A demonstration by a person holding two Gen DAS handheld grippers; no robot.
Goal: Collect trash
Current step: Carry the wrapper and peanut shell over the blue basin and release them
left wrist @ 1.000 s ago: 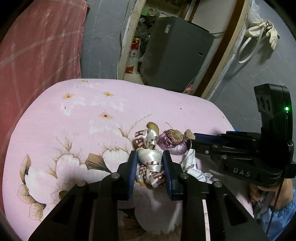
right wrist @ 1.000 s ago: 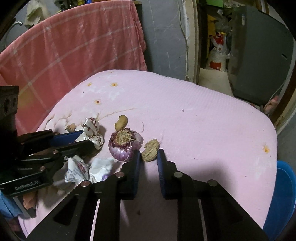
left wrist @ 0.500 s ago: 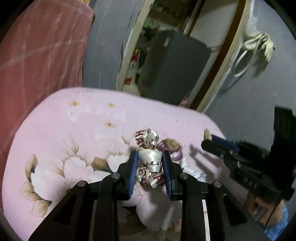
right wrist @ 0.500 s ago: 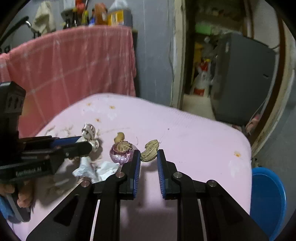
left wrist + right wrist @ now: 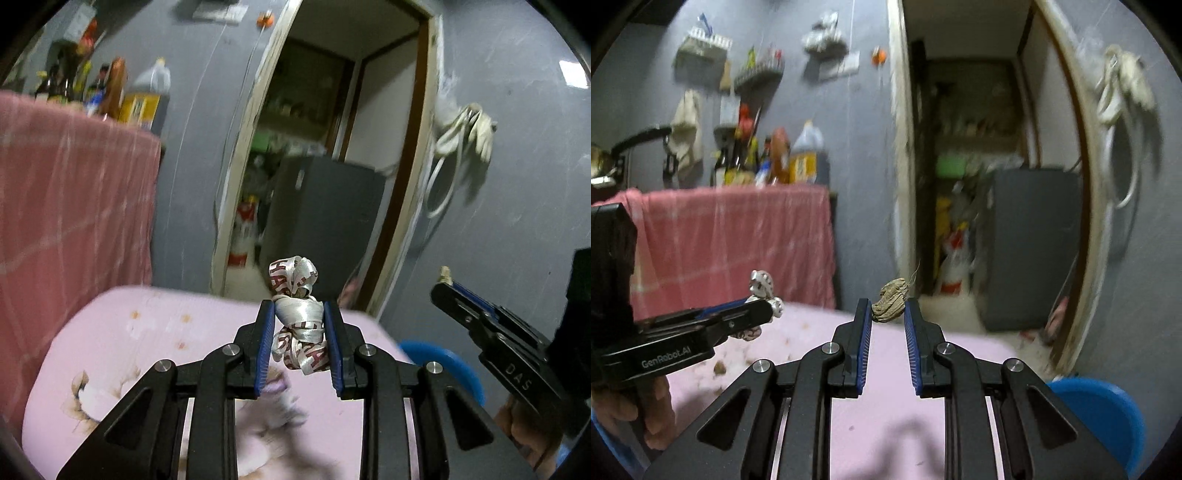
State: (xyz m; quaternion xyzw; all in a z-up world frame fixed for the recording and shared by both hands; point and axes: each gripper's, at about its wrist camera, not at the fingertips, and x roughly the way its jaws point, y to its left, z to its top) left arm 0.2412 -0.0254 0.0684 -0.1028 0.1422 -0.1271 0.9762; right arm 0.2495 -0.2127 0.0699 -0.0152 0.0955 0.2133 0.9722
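Clamping a crumpled silver ribbon (image 5: pixel 298 325) with dark red lettering, the left hand-held gripper (image 5: pixel 300 332) hangs above the pink bench (image 5: pixel 122 343); the ribbon sits between the blue pads, its upper loops sticking out past the fingertips. From the right wrist view the same ribbon (image 5: pixel 764 290) shows at the tip of the left hand-held gripper (image 5: pixel 757 314), on the left side of the scene.

The right hand-held gripper (image 5: pixel 888 314) pinches a small brown, wrinkled scrap (image 5: pixel 891 300) at the very tips of its fingers — the pads further back stand apart, so only the tips grip it. In the left wrist view that scrap (image 5: pixel 445 274) is a tiny pale lump at the tip of the right hand-held gripper (image 5: pixel 443 286), on the right.

Blurred scraps lie on the bench near the left hand-held gripper, too smeared to identify. A blue bin (image 5: pixel 1108 413) sits low on the right beside the bench — partly hidden by the fingers. Beyond, a pink checked cloth (image 5: pixel 731 243) hangs on the far left, and a dark grey cabinet (image 5: pixel 1030 243) stands in the doorway.
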